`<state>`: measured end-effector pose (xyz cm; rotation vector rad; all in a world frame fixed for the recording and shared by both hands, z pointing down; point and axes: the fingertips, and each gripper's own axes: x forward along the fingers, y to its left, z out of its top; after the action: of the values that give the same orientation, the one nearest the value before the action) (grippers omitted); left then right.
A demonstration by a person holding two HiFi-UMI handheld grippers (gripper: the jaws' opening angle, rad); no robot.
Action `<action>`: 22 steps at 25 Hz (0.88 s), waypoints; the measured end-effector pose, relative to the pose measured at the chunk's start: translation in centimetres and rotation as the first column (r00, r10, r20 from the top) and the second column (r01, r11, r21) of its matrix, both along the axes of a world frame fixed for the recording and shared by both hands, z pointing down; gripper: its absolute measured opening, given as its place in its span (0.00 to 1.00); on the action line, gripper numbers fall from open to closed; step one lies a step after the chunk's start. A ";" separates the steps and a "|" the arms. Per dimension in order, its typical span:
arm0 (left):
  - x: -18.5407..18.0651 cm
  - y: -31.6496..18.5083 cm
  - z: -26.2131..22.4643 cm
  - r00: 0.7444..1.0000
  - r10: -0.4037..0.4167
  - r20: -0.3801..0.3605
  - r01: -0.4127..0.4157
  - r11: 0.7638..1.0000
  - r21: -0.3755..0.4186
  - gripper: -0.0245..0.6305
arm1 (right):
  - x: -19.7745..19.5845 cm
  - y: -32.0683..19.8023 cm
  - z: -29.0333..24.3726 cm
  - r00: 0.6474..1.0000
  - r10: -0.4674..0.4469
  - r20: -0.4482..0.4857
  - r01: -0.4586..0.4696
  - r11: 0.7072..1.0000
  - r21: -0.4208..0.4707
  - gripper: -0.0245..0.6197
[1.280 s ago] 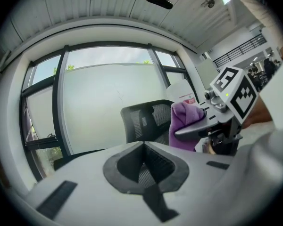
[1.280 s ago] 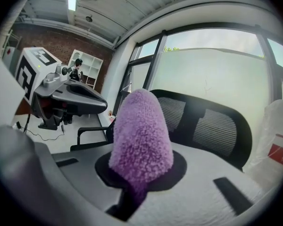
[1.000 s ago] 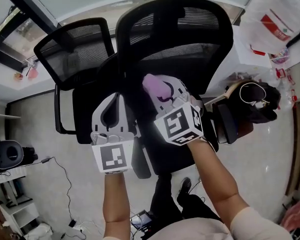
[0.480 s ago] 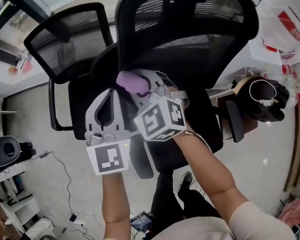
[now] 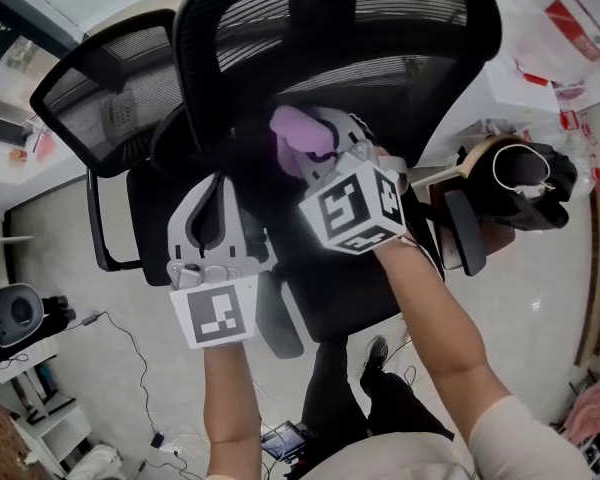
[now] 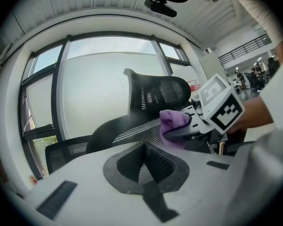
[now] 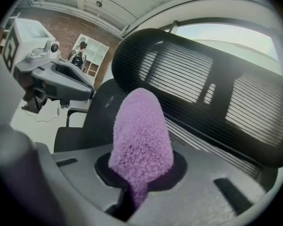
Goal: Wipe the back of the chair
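Note:
A black mesh office chair stands with its back toward me; its ribbed mesh fills the right gripper view. My right gripper is shut on a fuzzy purple cloth, pressing it against the middle of the chair back. The same cloth sticks up between the shut jaws in the right gripper view. My left gripper hovers lower left of it, beside the back's left edge, shut with nothing in it. From the left gripper view the cloth and the right gripper's marker cube show over the chair.
A second black mesh chair stands close behind on the left. At right are a dark bag with a white cord and a white plastic bag on a desk. Cables lie on the floor. My leg and shoe are below the seat.
The right gripper carried the purple cloth left across the chair back, then back to the right and a little higher. The left gripper has barely moved.

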<state>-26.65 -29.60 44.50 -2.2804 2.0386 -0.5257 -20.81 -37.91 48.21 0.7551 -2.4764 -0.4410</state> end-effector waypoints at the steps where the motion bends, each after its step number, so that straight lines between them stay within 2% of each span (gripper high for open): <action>1: 0.8 -0.4 0.1 1.000 0.014 0.000 -0.014 1.000 0.002 0.05 | 1.8 -1.1 0.2 1.000 0.024 0.005 -0.024 1.000 -0.003 0.09; 4: 3.3 -1.3 0.5 0.999 0.054 -0.006 -0.054 0.999 0.000 0.05 | 7.8 -4.2 0.5 0.994 0.106 0.011 -0.106 0.994 0.000 0.09; 6: 4.9 -1.8 0.9 0.997 0.077 -0.011 -0.077 0.997 -0.005 0.05 | 12.5 -6.5 0.6 0.981 0.193 -0.002 -0.193 0.981 0.016 0.09; 10: 7.5 -2.9 1.6 0.993 0.115 -0.022 -0.116 0.993 -0.015 0.05 | 21.6 -10.2 0.9 0.914 0.406 0.011 -0.406 0.914 -0.009 0.09; 12: 8.6 -3.3 1.8 0.991 0.131 -0.025 -0.131 0.991 -0.018 0.05 | 23.9 -10.8 1.3 0.892 0.452 0.008 -0.452 0.892 -0.028 0.09; 18: 9.7 -4.0 1.8 0.989 0.142 -0.031 -0.142 0.990 -0.015 0.05 | 23.9 -10.8 1.8 0.896 0.445 -0.001 -0.445 0.895 -0.042 0.08; 22: 8.7 -3.5 1.7 0.993 0.117 -0.033 -0.118 0.993 -0.012 0.05 | 20.5 -9.5 1.6 0.922 0.386 0.016 -0.385 0.922 -0.050 0.08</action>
<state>-17.92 -33.11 46.17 -2.4138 1.9049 -0.5010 -0.27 -47.39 49.85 1.2038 -2.2724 -0.2271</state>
